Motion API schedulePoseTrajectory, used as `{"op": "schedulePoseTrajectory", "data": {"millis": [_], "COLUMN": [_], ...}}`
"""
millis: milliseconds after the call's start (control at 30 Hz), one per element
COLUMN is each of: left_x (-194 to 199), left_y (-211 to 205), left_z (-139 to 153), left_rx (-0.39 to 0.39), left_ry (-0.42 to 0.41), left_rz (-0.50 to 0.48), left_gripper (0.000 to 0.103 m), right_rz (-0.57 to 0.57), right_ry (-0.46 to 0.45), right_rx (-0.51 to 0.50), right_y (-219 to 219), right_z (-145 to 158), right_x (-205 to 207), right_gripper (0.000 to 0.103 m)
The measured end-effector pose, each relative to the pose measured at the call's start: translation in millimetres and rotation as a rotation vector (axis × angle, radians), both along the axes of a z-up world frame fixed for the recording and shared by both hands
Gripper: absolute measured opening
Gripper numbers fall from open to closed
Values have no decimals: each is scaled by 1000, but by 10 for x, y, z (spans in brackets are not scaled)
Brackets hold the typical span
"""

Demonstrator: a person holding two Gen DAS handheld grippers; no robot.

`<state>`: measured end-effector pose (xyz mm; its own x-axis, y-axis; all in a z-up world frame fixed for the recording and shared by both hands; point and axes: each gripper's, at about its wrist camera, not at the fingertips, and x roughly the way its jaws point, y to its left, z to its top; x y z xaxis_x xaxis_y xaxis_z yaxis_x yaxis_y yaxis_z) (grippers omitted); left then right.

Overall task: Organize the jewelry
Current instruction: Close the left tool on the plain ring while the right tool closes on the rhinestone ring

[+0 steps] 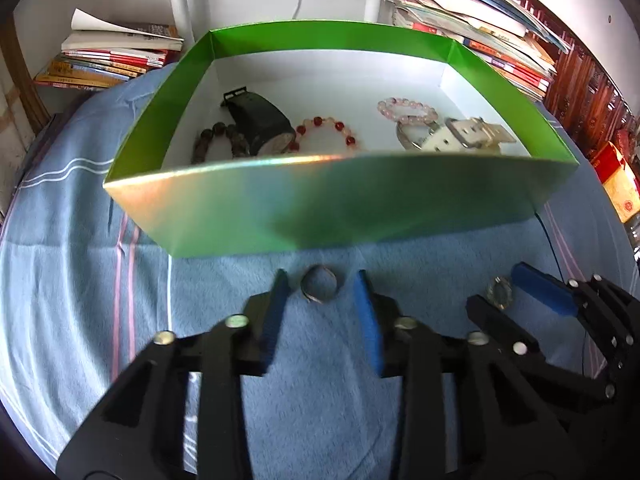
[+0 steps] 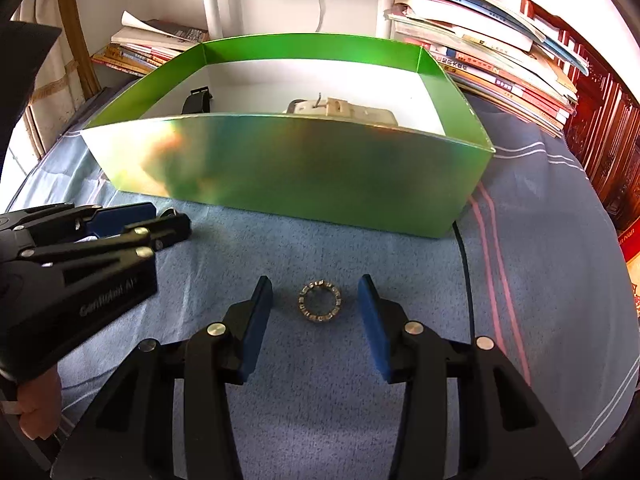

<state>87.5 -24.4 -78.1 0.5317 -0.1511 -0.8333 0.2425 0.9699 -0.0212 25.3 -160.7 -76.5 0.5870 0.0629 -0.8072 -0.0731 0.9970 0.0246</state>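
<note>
A plain silver ring (image 1: pixel 307 294) lies on the blue cloth in front of the green box (image 1: pixel 340 200). My left gripper (image 1: pixel 321 285) stands open around it, pads clear of the band on both sides. A studded ring (image 2: pixel 320 319) lies further right on the cloth, between the open fingers of my right gripper (image 2: pixel 315 287), also untouched. Inside the box are a black watch (image 1: pixel 260 124), a dark bead bracelet (image 1: pixel 212 136), a red bead bracelet (image 1: pixel 320 122), a pink bead bracelet (image 1: pixel 404 106) and a white watch (image 1: pixel 464 136).
Stacks of books (image 1: pixel 108 60) and magazines (image 2: pixel 500 64) lie behind the box on either side. A black cable (image 2: pixel 466 264) runs over the blue striped cloth (image 2: pixel 540 280) to the right. A hand (image 2: pixel 36 412) grips the left tool.
</note>
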Motion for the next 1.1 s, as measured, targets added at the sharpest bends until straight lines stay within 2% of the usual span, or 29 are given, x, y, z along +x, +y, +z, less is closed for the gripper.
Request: {"op": "schedulePoseTrajectory", "data": {"millis": [33, 133, 167, 500, 567, 600, 633, 700, 733, 833, 933, 1100], "left_x": [4, -2, -12, -324, -383, -403, -424, -439, -443, -447, -456, -451], "left_y": [10, 44, 56, 238, 260, 263, 265, 262, 258, 252, 245, 239], "left_z": [-2, 0, 1, 9, 7, 5, 3, 0, 0, -6, -11, -18], "left_rx": [7, -9, -13, -19, -10, -5, 3, 9, 15, 23, 28, 34], "left_ry": [-5, -1, 0, 17, 12, 9, 3, -4, -7, -9, -16, -20], "left_rz": [11, 9, 7, -32, -28, -25, -21, -21, -21, -18, -17, -14], "left_gripper": [21, 20, 20, 20, 20, 20, 20, 20, 22, 41, 43, 53], "right_rz": [-3, -5, -4, 54, 68, 69, 60, 35, 29, 15, 14, 36], "right_ry": [-3, -2, -1, 23, 24, 25, 25, 23, 25, 38, 39, 43], "right_rx": [0, 6, 7, 34, 38, 39, 38, 31, 31, 37, 21, -5], "right_y": [-3, -18, -19, 65, 94, 96, 83, 38, 23, -32, -32, -22], "right_z": [1, 8, 10, 26, 28, 28, 31, 39, 38, 32, 19, 8], "right_x": [-3, -10, -13, -79, -85, -84, -79, -73, -73, -69, -79, -112], "right_gripper": [42, 25, 23, 22, 24, 27, 36, 43, 45, 45, 48, 51]}}
